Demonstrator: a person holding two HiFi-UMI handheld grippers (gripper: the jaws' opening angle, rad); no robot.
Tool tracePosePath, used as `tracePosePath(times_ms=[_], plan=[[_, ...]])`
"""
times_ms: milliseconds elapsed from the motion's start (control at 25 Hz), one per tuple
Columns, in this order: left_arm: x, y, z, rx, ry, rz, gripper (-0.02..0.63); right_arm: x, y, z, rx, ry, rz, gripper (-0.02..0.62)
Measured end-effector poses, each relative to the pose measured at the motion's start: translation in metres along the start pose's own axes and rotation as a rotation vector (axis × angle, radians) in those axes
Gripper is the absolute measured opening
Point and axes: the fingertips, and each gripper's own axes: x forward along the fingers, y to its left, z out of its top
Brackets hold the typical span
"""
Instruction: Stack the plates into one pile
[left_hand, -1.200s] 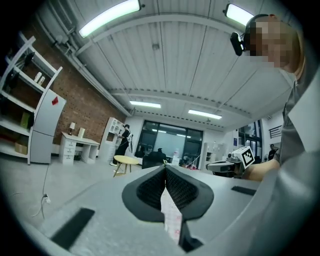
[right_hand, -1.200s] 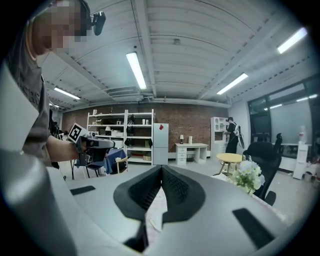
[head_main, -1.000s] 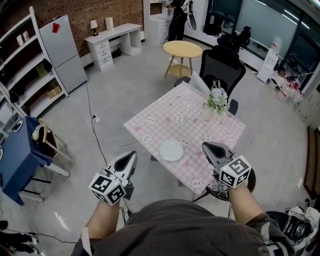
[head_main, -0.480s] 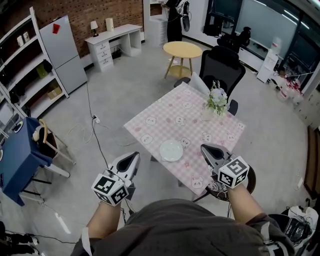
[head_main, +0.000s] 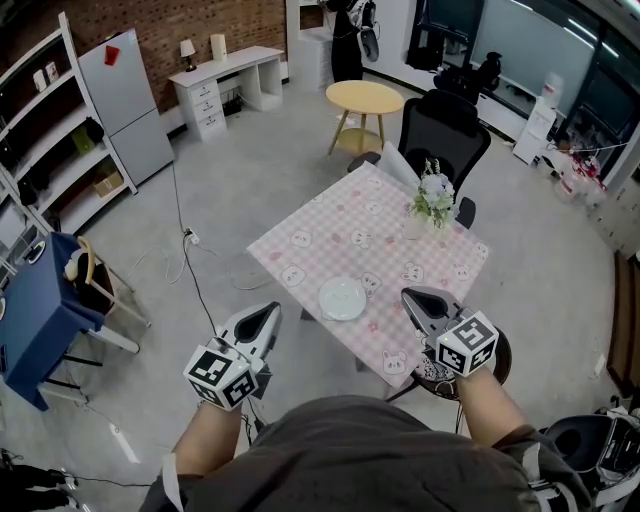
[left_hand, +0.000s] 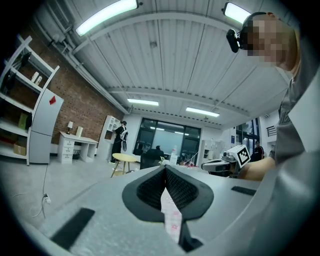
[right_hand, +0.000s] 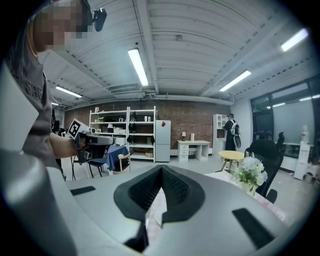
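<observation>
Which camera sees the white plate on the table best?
The head view: the white plate shows whole on the pink checked tablecloth, near its edge. The left gripper view shows only a sliver of tablecloth, no plate. The right gripper view shows the flowers, but no plate can be made out.

A pink-checked cloth (head_main: 330, 235), soft and matt, drapes the counter (head_main: 455, 262), where white plates (head_main: 342, 299) show a smooth, glossy glaze, probably ceramic, though the view is too distant to be sure. The left tongs (head_main: 270, 309) and right tongs (head_main: 408, 294) have matt grey plastic shells and dark, finely ribbed pads (left_hand: 150, 190). Around them are a smooth grey floor (head_main: 230, 190), a rough brick wall (head_main: 180, 25) and a pale wooden round table (head_main: 365, 97).
</observation>
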Motion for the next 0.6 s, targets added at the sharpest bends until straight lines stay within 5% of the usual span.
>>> tracePosePath(times_ms=[600], plan=[[-0.0066, -0.0030, -0.0043, -0.002, 0.003, 0.004, 0.006, 0.0008, 0.0068, -0.0020, -0.010, 0.000, 0.016, -0.008]])
